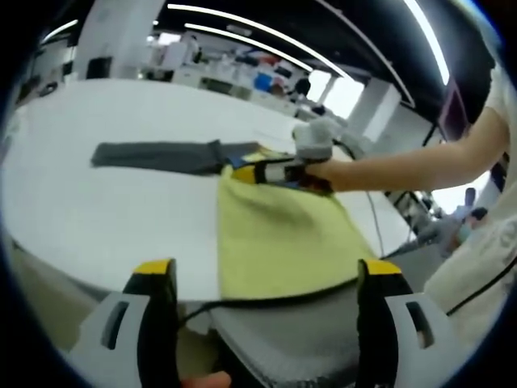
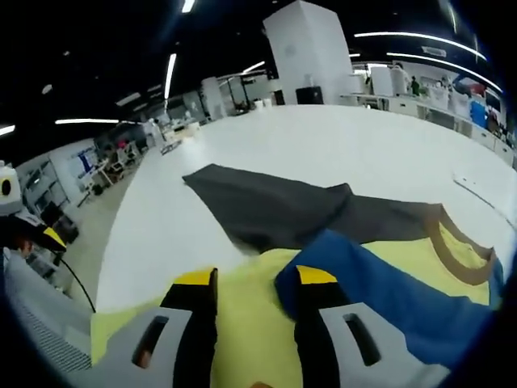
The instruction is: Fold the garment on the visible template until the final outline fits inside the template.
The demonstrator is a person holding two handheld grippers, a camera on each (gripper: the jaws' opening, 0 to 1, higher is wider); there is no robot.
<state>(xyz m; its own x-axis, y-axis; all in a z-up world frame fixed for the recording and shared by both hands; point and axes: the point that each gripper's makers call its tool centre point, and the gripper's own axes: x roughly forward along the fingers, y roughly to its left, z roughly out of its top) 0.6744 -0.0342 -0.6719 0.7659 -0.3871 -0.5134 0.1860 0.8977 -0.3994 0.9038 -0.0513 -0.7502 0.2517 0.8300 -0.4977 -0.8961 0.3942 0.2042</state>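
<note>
R gripper [image 2: 254, 279], jaws slightly apart w/ nothing clearly pinched, sits over the yellow garment [image 1: 279, 234] by its collar, grey sleeve [image 1: 161, 155] stretching beyond; L gripper [image 1: 266, 271] open, empty, at opposite hem.

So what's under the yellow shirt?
The white table shows around the yellow fabric shirt, and a dark grey sleeve sticks out past it. Anything lying directly beneath the shirt is covered.

The right claw [image 1: 242, 172] covers part of the garment's [image 1: 283, 234] far edge, whose near hem is hidden by grey fabric [image 1: 299, 339]; background shelves are blurred.
</note>
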